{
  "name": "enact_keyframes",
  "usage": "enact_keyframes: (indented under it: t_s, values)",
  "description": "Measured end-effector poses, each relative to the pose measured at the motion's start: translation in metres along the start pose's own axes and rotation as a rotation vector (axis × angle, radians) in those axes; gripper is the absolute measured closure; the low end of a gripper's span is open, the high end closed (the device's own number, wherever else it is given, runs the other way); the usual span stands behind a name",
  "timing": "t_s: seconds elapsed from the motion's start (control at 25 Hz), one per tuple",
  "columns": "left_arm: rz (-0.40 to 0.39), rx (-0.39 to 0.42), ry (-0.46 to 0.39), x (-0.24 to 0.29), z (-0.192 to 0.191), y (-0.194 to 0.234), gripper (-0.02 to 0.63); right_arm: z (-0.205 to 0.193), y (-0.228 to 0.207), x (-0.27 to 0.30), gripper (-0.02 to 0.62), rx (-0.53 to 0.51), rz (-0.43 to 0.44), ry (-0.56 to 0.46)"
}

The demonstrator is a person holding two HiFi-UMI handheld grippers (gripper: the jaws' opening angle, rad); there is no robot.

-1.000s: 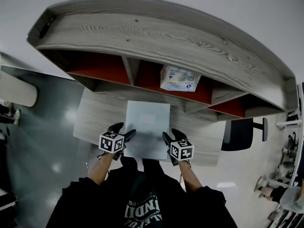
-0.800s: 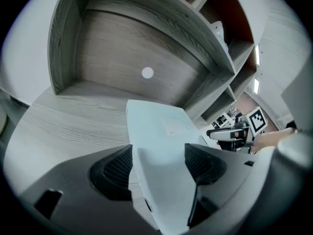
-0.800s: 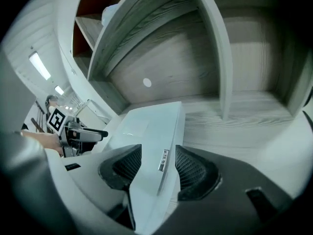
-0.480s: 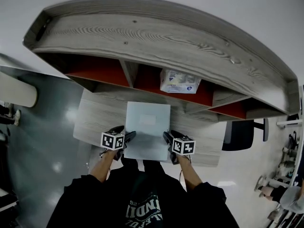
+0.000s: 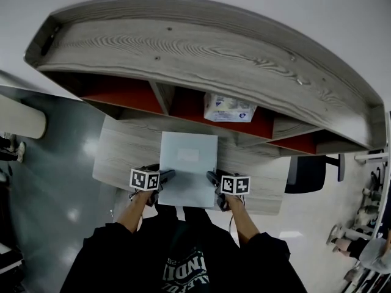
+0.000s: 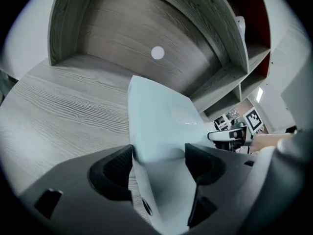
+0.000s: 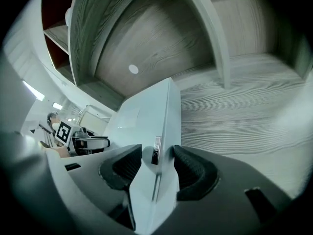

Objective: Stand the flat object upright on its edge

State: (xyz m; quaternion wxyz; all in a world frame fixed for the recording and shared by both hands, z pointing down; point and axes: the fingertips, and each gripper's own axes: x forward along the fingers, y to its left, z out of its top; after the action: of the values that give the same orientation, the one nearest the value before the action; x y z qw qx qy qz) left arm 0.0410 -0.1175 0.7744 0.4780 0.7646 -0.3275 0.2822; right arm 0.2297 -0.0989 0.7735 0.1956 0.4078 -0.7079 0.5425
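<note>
The flat object [image 5: 188, 166], on the desk [image 5: 122, 154] at lower centre of the frame, is clamped at its side edges by the left gripper [image 5: 164, 176] and right gripper [image 5: 212, 178]. Grasping is judged done; tipping it onto its far edge is called for next.

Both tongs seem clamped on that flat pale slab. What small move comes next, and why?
Probably raise the near edge, tipping the slab on its far edge: left tongs and right tongs each pinch a near side, and it looks about flat on the desk.
</note>
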Motion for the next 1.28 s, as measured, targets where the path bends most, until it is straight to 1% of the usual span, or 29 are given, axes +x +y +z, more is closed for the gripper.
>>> enact_keyframes:
  t_s: [0.2, 0.36, 0.76, 1.0, 1.28]
  values:
    - [-0.03, -0.044, 0.033, 0.002, -0.002, 0.001, 0.273, -0.002, -0.001, 0.002, 0.394, 0.027, 0.025, 0.007]
    - [-0.02, -0.052, 0.051, 0.0, 0.001, 0.0, 0.27, -0.001, -0.002, 0.002, 0.394, 0.03, 0.024, 0.012]
    - [-0.012, -0.036, 0.041, 0.002, -0.002, -0.001, 0.27, -0.002, -0.001, 0.0, 0.394, 0.011, -0.012, 0.0]
    - [-0.005, -0.034, 0.044, -0.003, -0.01, -0.003, 0.27, -0.008, 0.003, -0.004, 0.394, 0.005, -0.021, 0.003]
    - [-0.001, 0.005, 0.016, -0.014, -0.006, -0.009, 0.27, -0.006, 0.011, -0.011, 0.394, -0.015, -0.023, -0.015]
